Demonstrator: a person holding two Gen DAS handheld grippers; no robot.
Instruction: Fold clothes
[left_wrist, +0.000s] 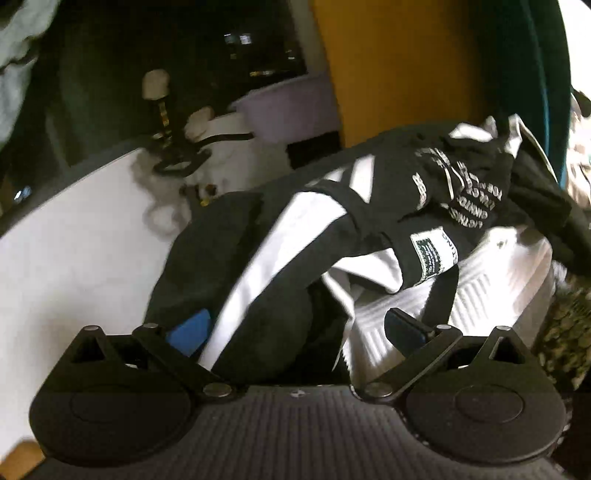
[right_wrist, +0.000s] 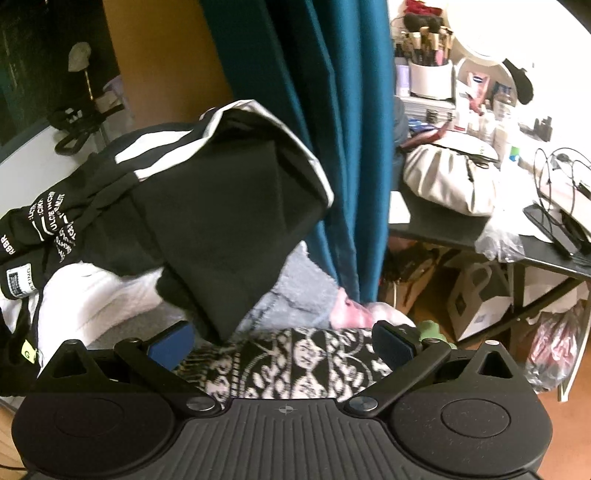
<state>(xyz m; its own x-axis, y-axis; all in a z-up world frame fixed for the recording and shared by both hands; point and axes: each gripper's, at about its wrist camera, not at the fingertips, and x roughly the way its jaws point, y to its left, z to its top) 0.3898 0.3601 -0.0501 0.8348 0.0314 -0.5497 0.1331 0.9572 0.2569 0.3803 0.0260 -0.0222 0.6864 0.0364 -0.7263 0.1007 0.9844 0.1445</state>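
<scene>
left claw (left_wrist: 297, 330) wide over crumpled black jacket (left_wrist: 280, 229) (white stripes), ribbed hem.

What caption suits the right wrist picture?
Open right tool hovering over a patterned cloth, beside a black-and-white garment and blue curtain.

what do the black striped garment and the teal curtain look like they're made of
Black striped garment: soft matte knit, likely cotton-blend jersey; it slumps in thick folds, with white stripes and printed lettering.
Teal curtain: smooth woven cloth, faint sheen, hanging in long pleats; fibre unclear.
</scene>
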